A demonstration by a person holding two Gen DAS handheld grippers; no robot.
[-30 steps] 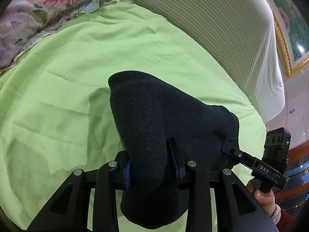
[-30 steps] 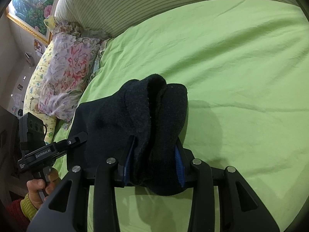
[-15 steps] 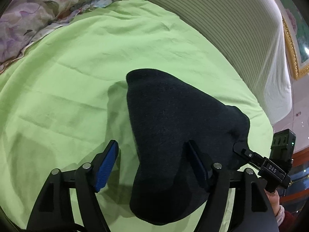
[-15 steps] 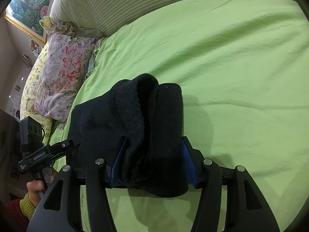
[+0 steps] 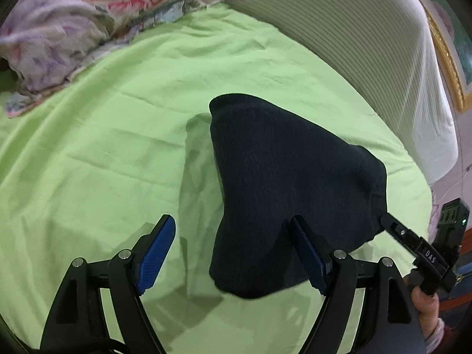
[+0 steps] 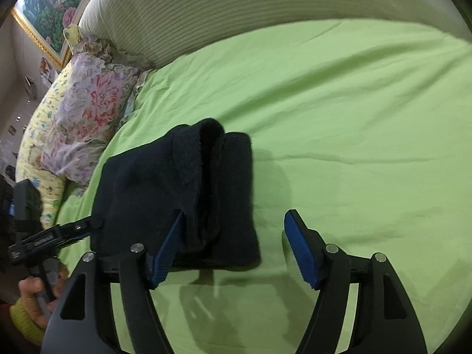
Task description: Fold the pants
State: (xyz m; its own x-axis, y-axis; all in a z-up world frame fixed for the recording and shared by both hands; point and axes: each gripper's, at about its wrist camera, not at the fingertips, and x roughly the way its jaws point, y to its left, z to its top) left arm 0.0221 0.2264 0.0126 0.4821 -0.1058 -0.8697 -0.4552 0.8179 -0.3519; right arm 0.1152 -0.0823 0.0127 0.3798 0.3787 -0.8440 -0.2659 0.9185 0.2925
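Starting nearest: left tongs (image 5: 233, 253) spread wide, gripping nothing, one blue pad over bare sheet, the other pad touching or just over the near edge of the pants (image 5: 289, 183). Right tongs (image 6: 236, 244) also released; left pad sits against the near end of the pants (image 6: 183, 194), right pad over open sheet. So the dark folded bundle lies straight ahead of both tongs, offset toward the gap between the two hands: right of centre in the left view, left of centre in the right view. Bundle rests on the green bed (image 5: 103, 153), stacked in thick layers, layered ends showing in the right view. Long axis looks to run away from the tongs toward the striped headboard (image 5: 354, 44); can't be sure through the fisheye. Neither hand clearly nearer; both within reach of the near edge. Judgement: fold looks essentially done; the next move is likely backing straight out without dragging the top layer. Floral pillow (image 6: 85, 118) beyond, well clear.
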